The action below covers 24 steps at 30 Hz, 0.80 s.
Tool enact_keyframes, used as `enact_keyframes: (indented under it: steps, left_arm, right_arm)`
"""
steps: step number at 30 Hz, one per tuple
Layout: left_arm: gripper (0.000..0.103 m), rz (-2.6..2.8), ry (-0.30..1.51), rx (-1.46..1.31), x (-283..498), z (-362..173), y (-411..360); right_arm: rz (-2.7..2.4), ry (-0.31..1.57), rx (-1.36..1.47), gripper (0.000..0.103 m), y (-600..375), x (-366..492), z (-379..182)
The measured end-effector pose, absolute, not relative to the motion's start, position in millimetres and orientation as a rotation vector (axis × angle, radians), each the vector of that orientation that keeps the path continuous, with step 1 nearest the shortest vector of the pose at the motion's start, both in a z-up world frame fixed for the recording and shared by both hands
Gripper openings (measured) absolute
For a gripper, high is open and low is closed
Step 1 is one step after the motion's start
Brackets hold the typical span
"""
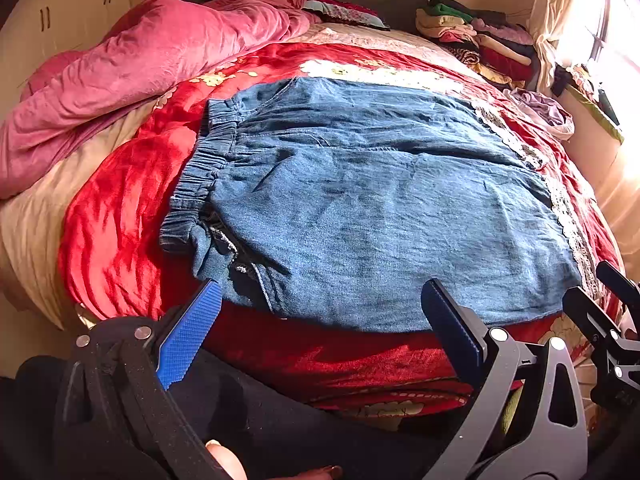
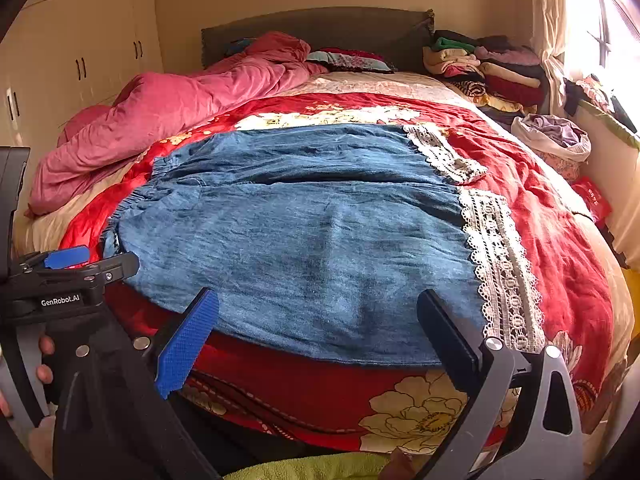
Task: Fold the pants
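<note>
On the bed (image 2: pixel 560 240), atop a red floral blanket (image 2: pixel 540 200): one pair of blue denim pants (image 2: pixel 320 240), spread flat across the blanket's middle. Elastic gathered waistband (image 1: pixel 200 176) at the left end; white lace-trimmed hems (image 2: pixel 500 260) at the right end. Near edge of the pants lies close to the front edge of the bed.

Left gripper (image 1: pixel 320 320): fingers spread wide apart, holding nothing, poised at the near edge of the pants towards the waistband end. Blue textured pad on one of its fingers (image 1: pixel 188 332); the other shows dark.

Right gripper (image 2: pixel 320 328): fingers likewise spread wide and empty, poised at the near edge of the pants towards the lace end. It also shows at the right margin of the left wrist view, and the left gripper at the left margin of the right wrist view.

Other items: crumpled pink quilt (image 2: pixel 180 112) at the far left of the bed; stack of folded clothes (image 2: pixel 488 68) at the far right corner by the headboard (image 2: pixel 320 28); cream wardrobe (image 2: pixel 80 60) along the left wall; sunlit window (image 2: pixel 600 32) to the right.
</note>
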<state>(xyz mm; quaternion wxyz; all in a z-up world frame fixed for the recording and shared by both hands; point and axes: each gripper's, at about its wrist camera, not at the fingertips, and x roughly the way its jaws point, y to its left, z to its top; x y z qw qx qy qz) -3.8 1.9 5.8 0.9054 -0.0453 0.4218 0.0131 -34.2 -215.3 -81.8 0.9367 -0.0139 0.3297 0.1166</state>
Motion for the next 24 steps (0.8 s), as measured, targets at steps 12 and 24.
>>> enact_keyframes:
  steps: [12,24]
  left_arm:
    - [0.094,0.029,0.869,-0.095,-2.9,7.8,3.2]
    - [0.094,0.028,0.868,-0.097,-3.7,9.0,4.2]
  right_arm:
    - [0.241,0.676,-0.031,0.099,-214.0,-33.8,-82.3]
    - [0.238,0.677,-0.030,0.099,-214.4,-34.4,-83.5]
